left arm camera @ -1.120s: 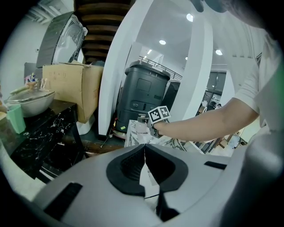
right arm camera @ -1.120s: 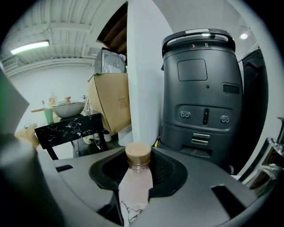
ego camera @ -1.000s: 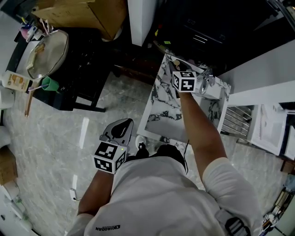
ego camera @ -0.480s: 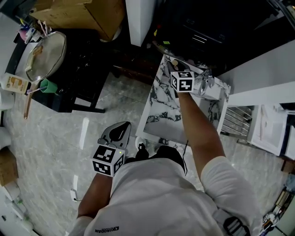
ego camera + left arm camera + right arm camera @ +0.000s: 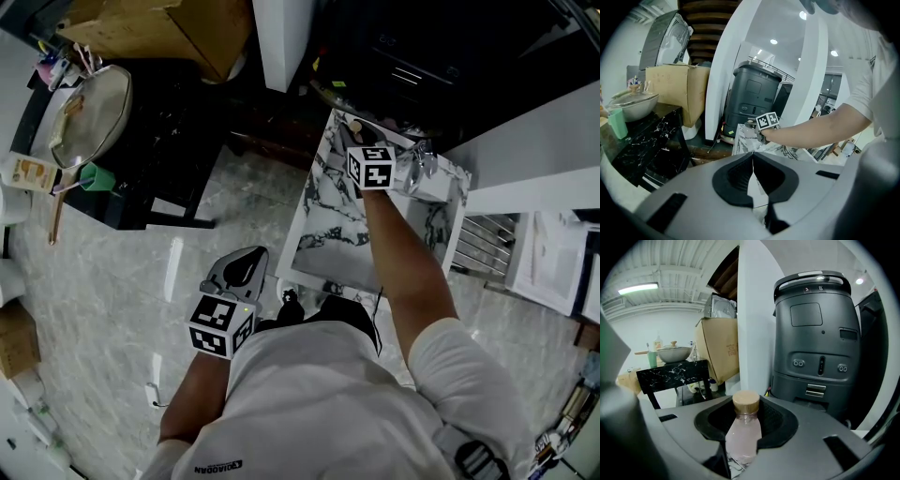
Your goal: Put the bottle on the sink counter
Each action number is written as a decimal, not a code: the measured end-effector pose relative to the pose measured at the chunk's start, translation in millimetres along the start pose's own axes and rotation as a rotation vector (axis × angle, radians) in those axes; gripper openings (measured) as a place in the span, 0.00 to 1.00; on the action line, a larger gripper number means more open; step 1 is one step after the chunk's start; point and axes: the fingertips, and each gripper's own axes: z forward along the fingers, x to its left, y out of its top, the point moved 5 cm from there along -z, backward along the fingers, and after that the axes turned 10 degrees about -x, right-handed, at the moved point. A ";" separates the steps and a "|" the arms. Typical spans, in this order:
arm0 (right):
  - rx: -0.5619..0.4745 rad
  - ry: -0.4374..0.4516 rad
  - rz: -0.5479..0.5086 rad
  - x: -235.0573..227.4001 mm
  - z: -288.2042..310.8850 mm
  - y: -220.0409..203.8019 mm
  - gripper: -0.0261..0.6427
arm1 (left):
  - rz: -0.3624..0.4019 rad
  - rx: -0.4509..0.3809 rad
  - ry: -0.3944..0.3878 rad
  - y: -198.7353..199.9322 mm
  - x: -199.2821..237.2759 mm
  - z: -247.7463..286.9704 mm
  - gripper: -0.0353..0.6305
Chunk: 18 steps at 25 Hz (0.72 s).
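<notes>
Pinkish bottle (image 5: 743,425) is gripped upright in our right tongs (image 5: 743,446) over the marbled surface (image 5: 323,220). Our left tongs (image 5: 752,163) are closed together, empty. We judge setting down and release remain.

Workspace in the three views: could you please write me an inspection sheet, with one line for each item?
Surface: white marble-pattern table, under the right tool.
Job's things: bottle, pale pink with a tan cap, upright between the right tool's jaws.
Clutter: black table at left carries a lidded pot and a green cup; cardboard box beside it.
Grippers: right tool shut on the bottle; left tool shut, empty, held low over the floor.
Cables: nothing seen.
Surroundings: dark grey machine, white pillar, marble floor.
</notes>
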 end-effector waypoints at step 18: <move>-0.004 0.006 -0.012 -0.6 -4.2 -3.8 0.27 | -0.001 -0.001 -0.009 1.1 -5.6 4.6 0.08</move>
